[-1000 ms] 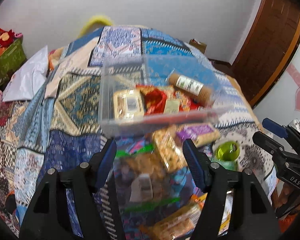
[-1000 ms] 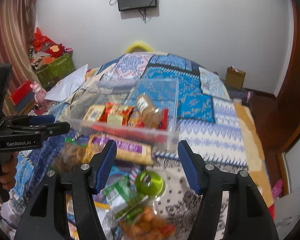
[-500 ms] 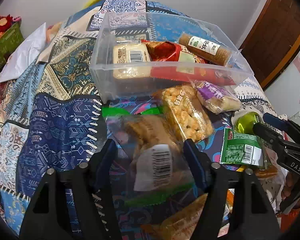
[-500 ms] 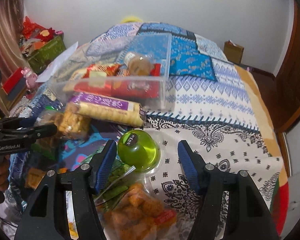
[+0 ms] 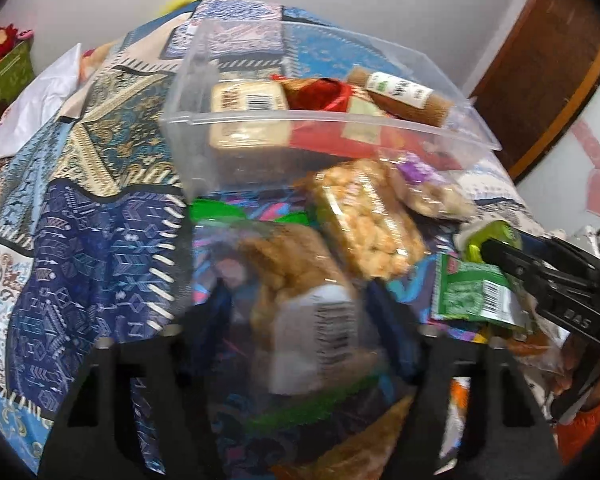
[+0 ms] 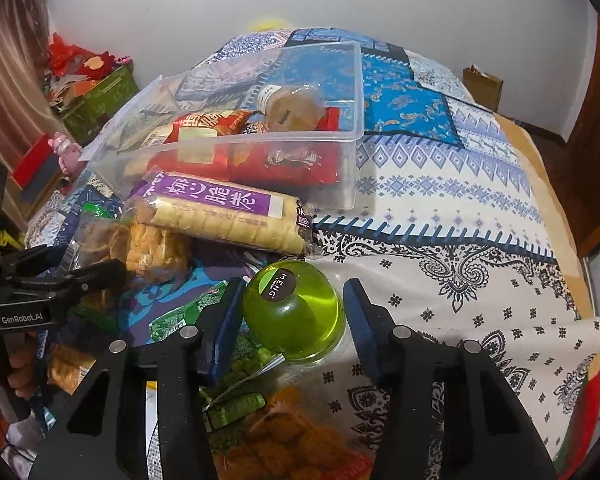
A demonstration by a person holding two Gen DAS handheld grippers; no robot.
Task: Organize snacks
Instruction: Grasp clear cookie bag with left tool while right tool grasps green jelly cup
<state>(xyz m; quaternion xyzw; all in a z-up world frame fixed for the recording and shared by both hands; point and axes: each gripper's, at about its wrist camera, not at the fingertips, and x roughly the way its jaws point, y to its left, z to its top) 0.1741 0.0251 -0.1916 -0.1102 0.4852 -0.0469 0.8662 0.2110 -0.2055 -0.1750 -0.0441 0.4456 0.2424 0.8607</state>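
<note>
A clear plastic bin (image 5: 260,136) (image 6: 352,160) on the bed holds several snacks. Loose snacks lie in front of it. My left gripper (image 5: 296,316) is open, its blurred jaws on either side of a clear bag of brown crackers with a barcode label (image 5: 300,280). My right gripper (image 6: 292,316) is open, its blue pads either side of a round green bottle (image 6: 296,316) with a dark "MENG" cap. A purple-labelled biscuit pack (image 6: 220,216) lies against the bin. A puffed-snack pack (image 5: 368,220) lies beside the cracker bag.
Green pea packets (image 5: 472,296) (image 6: 188,316) and an orange snack bag (image 6: 292,444) lie near me. The patterned quilt (image 6: 460,200) extends to the right. A green box with red items (image 6: 96,96) stands left of the bed; a wooden door (image 5: 540,80) is far right.
Both grippers have dropped lower and closer to the snack pile. The left one now straddles the cracker bag; the right one has moved forward around the green bottle.
</note>
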